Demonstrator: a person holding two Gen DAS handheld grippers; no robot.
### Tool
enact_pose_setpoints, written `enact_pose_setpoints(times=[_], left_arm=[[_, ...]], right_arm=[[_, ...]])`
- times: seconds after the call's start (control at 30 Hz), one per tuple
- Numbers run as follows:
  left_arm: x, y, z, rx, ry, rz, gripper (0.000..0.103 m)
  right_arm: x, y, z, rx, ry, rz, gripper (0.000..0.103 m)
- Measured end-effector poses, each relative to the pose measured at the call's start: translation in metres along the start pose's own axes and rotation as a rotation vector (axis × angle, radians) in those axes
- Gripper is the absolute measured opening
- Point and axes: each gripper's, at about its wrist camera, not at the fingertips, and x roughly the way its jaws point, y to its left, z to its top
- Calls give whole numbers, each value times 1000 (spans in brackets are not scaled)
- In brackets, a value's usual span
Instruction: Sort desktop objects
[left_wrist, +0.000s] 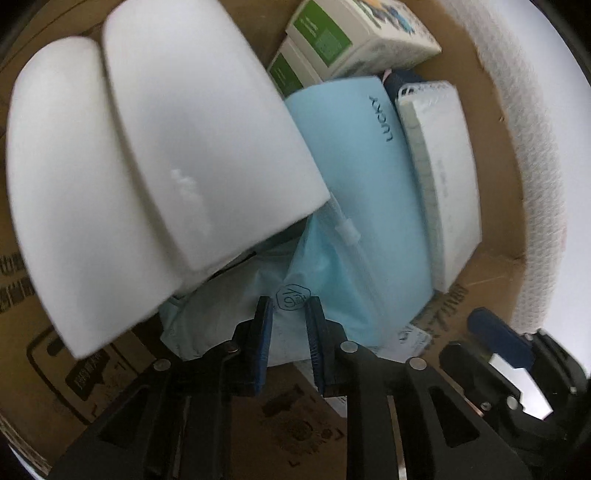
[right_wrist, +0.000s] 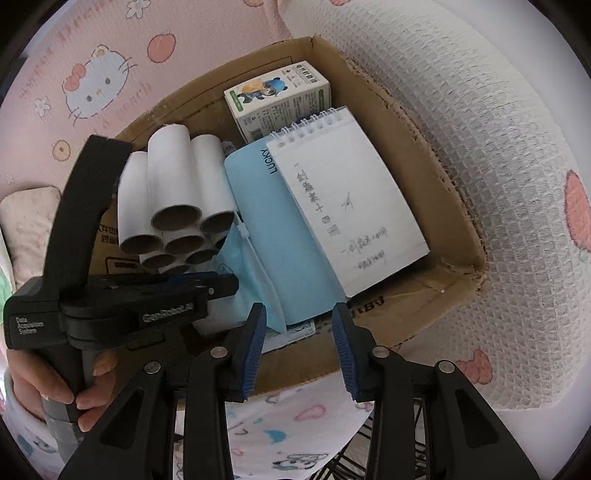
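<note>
The left hand-held gripper is shown lowered into an open cardboard box, its blue pads set a narrow gap apart and astride a fold of the pale blue plastic bag; whether the pads press on the fold cannot be told. In the right wrist view the same tool is seen at the left, gripped by a hand at its handle. To the left of and beyond its fingers, a bundle of white paper tubes is seen leaning inside the box, brown cores facing outward. Just beyond the fingers, a light blue pouch marked "LUCKY" is laid lengthwise, its lower end touching the bag. To the right of the pouch, a white spiral notepad with handwritten characters is laid partly over it. At the far end, a green-and-white carton bearing a cartoon figure is set. The right hand-held gripper is held above the near wall of the box, pointing down, its pads spread with nothing between them. The box is flanked on the right by white bubble wrap.
</note>
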Motion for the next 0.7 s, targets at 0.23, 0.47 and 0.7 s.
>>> enact_pose_setpoints(times=[0.23, 0.47, 0.7], left_arm=[[12, 0, 1, 13, 21, 31, 23], [-21, -9, -4, 72, -71, 22, 26], [-83, -9, -22, 110, -230, -108, 40]], right_arm=[[6, 14, 2, -20, 38, -6, 35], [1, 24, 3, 9, 51, 3, 35], [3, 37, 10, 61, 93, 47, 35]])
